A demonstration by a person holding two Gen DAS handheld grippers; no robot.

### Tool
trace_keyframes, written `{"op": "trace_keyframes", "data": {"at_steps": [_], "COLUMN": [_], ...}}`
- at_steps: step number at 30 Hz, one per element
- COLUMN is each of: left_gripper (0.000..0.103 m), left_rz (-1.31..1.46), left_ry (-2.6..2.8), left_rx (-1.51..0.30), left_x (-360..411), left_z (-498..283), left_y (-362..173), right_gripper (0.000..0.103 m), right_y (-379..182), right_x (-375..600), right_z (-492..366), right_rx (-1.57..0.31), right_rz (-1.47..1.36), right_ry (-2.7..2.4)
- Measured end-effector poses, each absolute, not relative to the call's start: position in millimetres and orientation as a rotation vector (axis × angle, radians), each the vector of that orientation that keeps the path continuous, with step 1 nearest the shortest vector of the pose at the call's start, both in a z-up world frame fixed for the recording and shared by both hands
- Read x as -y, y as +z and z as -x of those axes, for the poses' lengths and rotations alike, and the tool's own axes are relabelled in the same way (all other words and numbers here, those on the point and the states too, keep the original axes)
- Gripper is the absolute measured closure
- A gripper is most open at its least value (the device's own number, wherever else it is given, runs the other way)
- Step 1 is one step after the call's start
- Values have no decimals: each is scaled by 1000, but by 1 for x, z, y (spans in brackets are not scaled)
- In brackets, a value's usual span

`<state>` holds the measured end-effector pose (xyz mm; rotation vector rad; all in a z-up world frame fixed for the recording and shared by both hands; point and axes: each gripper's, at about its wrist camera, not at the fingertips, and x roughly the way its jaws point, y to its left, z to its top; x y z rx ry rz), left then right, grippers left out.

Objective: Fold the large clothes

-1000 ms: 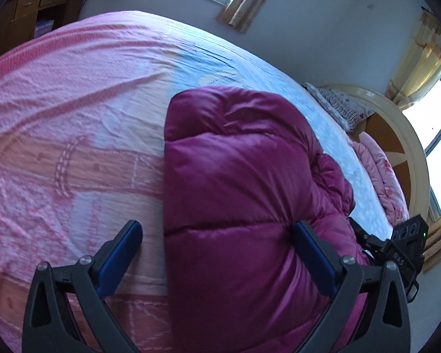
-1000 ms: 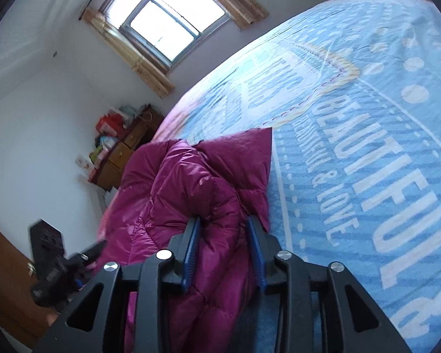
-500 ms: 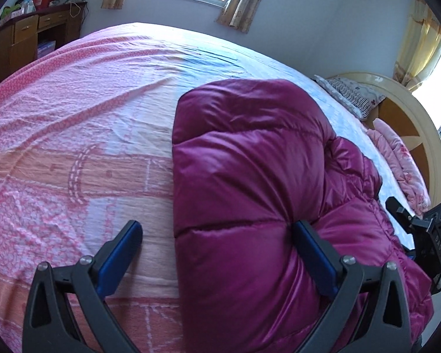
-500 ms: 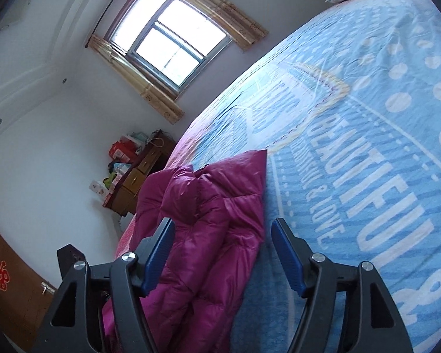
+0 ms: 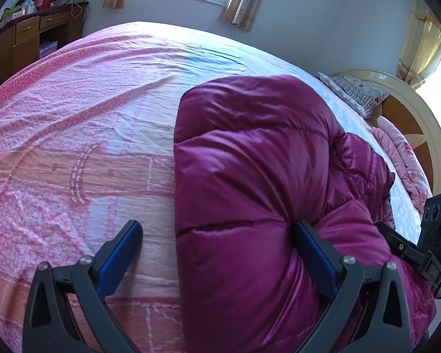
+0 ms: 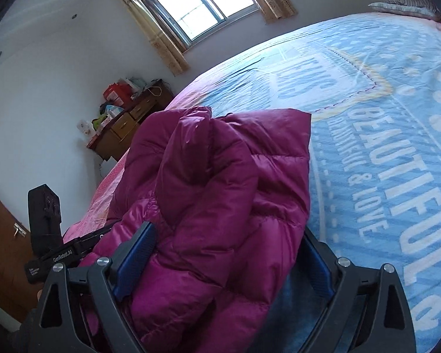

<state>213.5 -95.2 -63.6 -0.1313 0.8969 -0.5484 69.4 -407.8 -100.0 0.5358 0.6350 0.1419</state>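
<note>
A magenta puffer jacket (image 5: 250, 176) lies folded in a thick bundle on the bed; it also shows in the right wrist view (image 6: 220, 191). My left gripper (image 5: 217, 235) is open wide over the jacket's near left edge, its right finger (image 5: 311, 253) pressed against the fabric. My right gripper (image 6: 226, 241) is open wide with the jacket's near end bulging between its jaws, not clamped. The right gripper's body shows at the left wrist view's right edge (image 5: 426, 250).
The bed sheet is pink on the left (image 5: 73, 117) and blue with white lettering on the right (image 6: 382, 147). A wooden dresser (image 6: 123, 126) stands by the wall. A pillow (image 5: 355, 94) and round headboard (image 5: 411, 123) lie at the far right.
My right gripper has opened from shut on the jacket fabric to wide open and has let the jacket drop onto the bed. The left gripper stays open, the view shifted slightly.
</note>
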Motion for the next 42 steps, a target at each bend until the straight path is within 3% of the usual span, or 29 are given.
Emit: {"op": "trace_keyframes", "data": {"at_steps": [2,5,7,16,20,23,42], "left_gripper": [0,0,0,1,9,23,27], "left_rz": [133,130,126,116,119,109,130], "left_ry": [-550,-546,-545,-563,-595,-623,-643], "left_rx": [-898,-900,-900,-895,-884,-866,-877], "left_x": [93,91,91,93,93,96,98], "left_z": [-214,-214,-214,-214,-213,-208,-210], "left_y": [-65,-65,-65,-66,-66,-64,-65], "right_gripper": [15,36,38,39,39,39,40], "right_y": [-101,-102,-103,-106,-106,-105,-104], "right_x": [407,402,402,404,406,404,404], "right_z": [-69,-71,-72,-74,-75,-74,-73], "right_rx": [-634,-646,-647,-650,-648,-649,-649], "right_rz": [-534,-544,-544,-563,-558,-553,-553], "right_ry": [147,199,211,207,208,204,198]}}
